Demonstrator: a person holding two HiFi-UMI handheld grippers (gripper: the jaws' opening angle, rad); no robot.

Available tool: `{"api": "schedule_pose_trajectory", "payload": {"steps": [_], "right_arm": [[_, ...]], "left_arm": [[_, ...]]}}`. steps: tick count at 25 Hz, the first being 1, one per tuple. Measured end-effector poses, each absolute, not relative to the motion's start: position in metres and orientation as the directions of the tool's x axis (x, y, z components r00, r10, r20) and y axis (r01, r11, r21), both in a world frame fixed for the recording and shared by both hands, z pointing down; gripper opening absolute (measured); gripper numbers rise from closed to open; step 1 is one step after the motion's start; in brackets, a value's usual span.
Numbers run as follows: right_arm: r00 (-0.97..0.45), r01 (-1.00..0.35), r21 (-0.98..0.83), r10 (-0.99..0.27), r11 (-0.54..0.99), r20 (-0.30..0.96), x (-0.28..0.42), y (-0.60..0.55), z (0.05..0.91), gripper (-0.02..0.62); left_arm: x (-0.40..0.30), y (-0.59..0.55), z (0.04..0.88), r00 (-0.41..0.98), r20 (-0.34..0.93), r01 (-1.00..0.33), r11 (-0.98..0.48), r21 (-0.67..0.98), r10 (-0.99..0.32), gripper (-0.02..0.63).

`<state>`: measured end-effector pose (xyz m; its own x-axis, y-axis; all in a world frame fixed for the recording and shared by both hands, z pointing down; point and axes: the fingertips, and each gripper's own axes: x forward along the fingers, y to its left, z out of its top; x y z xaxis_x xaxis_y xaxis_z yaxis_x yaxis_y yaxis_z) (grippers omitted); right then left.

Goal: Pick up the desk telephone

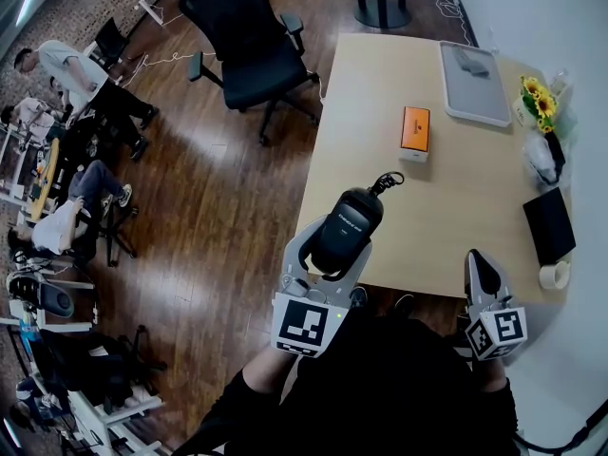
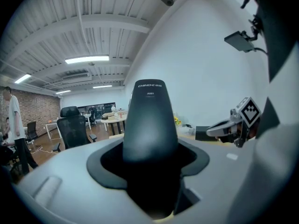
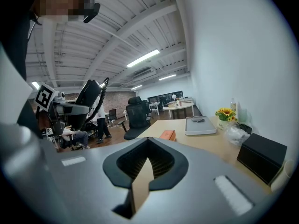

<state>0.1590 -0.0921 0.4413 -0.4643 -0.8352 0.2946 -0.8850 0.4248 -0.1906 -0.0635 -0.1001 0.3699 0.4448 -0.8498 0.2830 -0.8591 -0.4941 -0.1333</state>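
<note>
Left gripper [image 1: 332,255] clamps handset [image 1: 347,218] — its cord [image 1: 385,182] shows overhead, not close-up.

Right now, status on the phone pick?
Left hand-held gripper shut on the desk telephone. Right hand-held gripper shut, empty. Telephone held up over the desk near edge. Nothing in the way.

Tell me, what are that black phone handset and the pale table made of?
The black telephone handset: likely moulded plastic, smooth and semi-glossy, catching soft highlights. The pale rectangular table: looks like wood or wood-look laminate, matte, light beige with even colour; which one cannot be told.
</note>
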Motion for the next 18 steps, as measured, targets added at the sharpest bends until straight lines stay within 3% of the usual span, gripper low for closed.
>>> {"api": "schedule_pose_trajectory", "payload": {"steps": [18], "right_arm": [[-0.470, -0.882, -0.190, -0.828, 0.431, 0.305, 0.1552, -0.0950, 0.4436, 0.000]], "left_arm": [[-0.0656, -0.1038, 0.3723, 0.441, 0.293, -0.857, -0.495, -0.141, -0.848, 0.261]]}}
